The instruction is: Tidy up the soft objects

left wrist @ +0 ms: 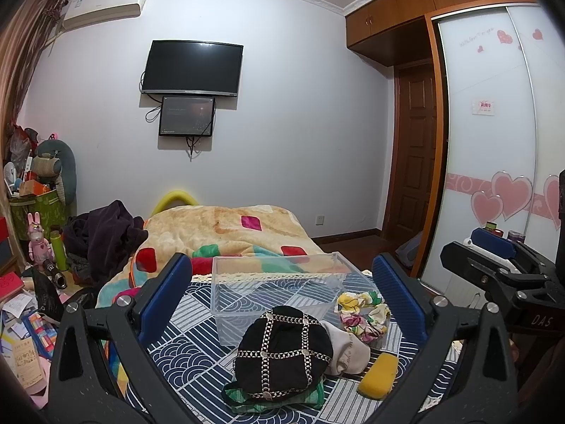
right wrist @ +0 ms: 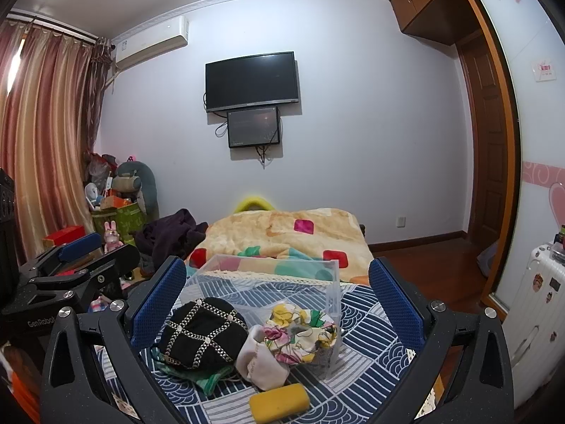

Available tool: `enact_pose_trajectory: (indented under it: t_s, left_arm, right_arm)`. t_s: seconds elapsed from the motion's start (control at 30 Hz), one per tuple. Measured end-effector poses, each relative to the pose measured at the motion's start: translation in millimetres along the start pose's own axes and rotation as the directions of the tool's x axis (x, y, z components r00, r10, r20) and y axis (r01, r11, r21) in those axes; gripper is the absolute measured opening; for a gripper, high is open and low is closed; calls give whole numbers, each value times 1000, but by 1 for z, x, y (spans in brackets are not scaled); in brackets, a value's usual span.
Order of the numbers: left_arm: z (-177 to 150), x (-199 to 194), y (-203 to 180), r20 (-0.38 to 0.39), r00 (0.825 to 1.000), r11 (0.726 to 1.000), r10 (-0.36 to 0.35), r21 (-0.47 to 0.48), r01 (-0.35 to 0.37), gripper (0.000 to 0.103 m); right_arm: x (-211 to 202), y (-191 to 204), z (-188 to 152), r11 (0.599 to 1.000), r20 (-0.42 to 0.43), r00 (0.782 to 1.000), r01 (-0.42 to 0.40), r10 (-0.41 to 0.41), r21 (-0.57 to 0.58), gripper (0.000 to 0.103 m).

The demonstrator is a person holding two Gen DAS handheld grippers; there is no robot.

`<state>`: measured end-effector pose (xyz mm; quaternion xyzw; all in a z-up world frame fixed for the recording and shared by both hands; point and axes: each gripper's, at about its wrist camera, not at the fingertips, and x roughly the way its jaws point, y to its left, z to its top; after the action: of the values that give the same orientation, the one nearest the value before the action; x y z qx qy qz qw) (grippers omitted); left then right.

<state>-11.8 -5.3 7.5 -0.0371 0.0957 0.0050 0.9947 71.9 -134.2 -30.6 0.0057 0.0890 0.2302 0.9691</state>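
A clear plastic bin point(left wrist: 282, 282) point(right wrist: 268, 282) stands empty on the blue patterned cloth point(left wrist: 197, 346) point(right wrist: 367, 346). In front of it lie a black cap with a silver grid point(left wrist: 282, 349) point(right wrist: 203, 332) on a green cloth point(left wrist: 243, 397) point(right wrist: 212, 381), a beige fabric piece point(left wrist: 348, 351) point(right wrist: 263, 360), a floral scrunchie point(left wrist: 362, 312) point(right wrist: 300, 332) and a yellow sponge point(left wrist: 378, 376) point(right wrist: 279, 402). My left gripper point(left wrist: 282, 300) is open above the pile. My right gripper point(right wrist: 277, 304) is open above it too. Each gripper shows at the other view's edge.
A beige blanket with coloured squares point(left wrist: 229, 229) point(right wrist: 293, 236) covers the bed beyond the bin. Dark clothes point(left wrist: 106, 236) and clutter lie at the left. A white suitcase point(right wrist: 536, 318) and wardrobe door point(left wrist: 494, 141) stand at the right.
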Motion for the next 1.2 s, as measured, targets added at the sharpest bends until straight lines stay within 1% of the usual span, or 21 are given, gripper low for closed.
enact_pose_trajectory:
  t_s: [0.13,0.27,0.3,0.37,0.43,0.47,0.53,0.57,0.6,0.67,0.7,0.83,0.87,0.93,0.97,1.0,1.07,1.13,1.2]
  left_arm:
    - [-2,6,1,-25,1000,1000,-5,-4,5,103]
    - [-10,23,7,-90,996,1000,-14,-12,13,103]
    - [-14,29,9,-118,993,1000,-19,-24,16,103]
    - [-23,43,16,-186,981,996,-55,-76,42,103]
    - [-31,53,23,-230,969,990,-92,-125,64,103]
    - [-37,60,26,-253,963,987,-98,-146,62,103]
    - [-45,67,29,-278,957,987,-85,-153,43,102]
    - [-50,72,30,-294,953,989,-70,-148,27,98]
    - [-53,75,30,-304,950,990,-65,-143,22,91]
    - [-59,82,30,-332,942,991,-58,-132,14,85]
    - [-64,86,30,-343,938,991,-55,-131,10,83]
    - [-74,98,29,-373,927,993,-44,-117,0,77]
    - [-77,101,30,-380,924,993,-43,-114,0,73]
    - [-82,107,30,-398,916,993,-50,-115,5,64]
    - [-85,109,30,-408,911,993,-55,-118,7,61]
    - [-87,110,30,-414,908,993,-57,-119,9,55]
    - [-89,112,31,-419,906,993,-55,-116,7,50]
    - [-89,112,31,-413,909,993,-60,-115,13,44]
    - [-88,110,31,-402,913,993,-70,-117,24,36]
  right_arm:
    - [3,-3,-1,1000,-7,1000,11,-11,5,103]
    - [13,-10,-6,999,-40,999,29,-29,17,103]
    - [17,-12,-9,999,-55,998,36,-35,20,103]
    - [24,-17,-15,999,-85,996,42,-39,27,103]
    - [32,-20,-20,999,-121,992,25,-22,29,103]
    - [35,-21,-23,999,-131,991,24,-20,29,103]
    - [40,-22,-28,999,-156,988,21,-16,26,103]
    - [43,-22,-31,1000,-169,986,18,-14,25,103]
    - [46,-23,-34,999,-182,983,16,-11,27,103]
    - [52,-26,-40,999,-210,978,16,-8,35,103]
    - [56,-27,-43,999,-221,975,18,-9,41,102]
    - [67,-37,-55,996,-283,959,24,0,81,91]
    - [69,-40,-58,996,-296,955,22,6,91,91]
    - [73,-44,-64,993,-324,946,25,13,112,85]
    - [75,-46,-67,992,-336,942,23,19,120,83]
    - [78,-47,-69,991,-349,937,19,27,129,79]
    - [82,-48,-74,990,-373,927,18,36,141,71]
    - [84,-48,-76,988,-387,921,11,50,153,55]
    - [85,-49,-76,987,-389,920,7,56,158,44]
